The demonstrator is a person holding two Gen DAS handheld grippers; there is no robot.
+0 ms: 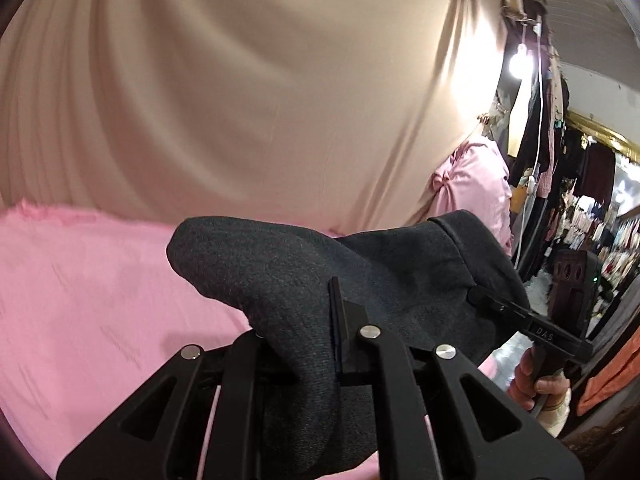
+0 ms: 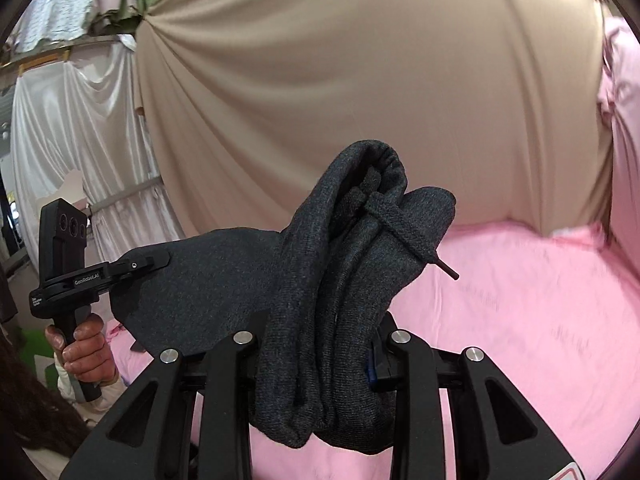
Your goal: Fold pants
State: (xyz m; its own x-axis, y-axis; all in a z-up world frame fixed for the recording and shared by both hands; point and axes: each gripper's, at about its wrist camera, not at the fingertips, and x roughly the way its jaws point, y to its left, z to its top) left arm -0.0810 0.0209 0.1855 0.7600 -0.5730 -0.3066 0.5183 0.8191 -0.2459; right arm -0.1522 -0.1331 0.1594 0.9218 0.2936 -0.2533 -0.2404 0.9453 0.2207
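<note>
Left wrist view: above the pink sheet (image 1: 100, 300), the left gripper (image 1: 304, 364) and right gripper (image 1: 476, 294) both pinch the dark pants (image 1: 280, 264); a loose pinch could drop them.

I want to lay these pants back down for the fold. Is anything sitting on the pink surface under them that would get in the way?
Nothing visible does. The dark grey pants hang between the left gripper and the right gripper, both shut on the fabric. The pink surface below shows bare in both wrist views, though the pants and grippers hide the part directly beneath.
</note>
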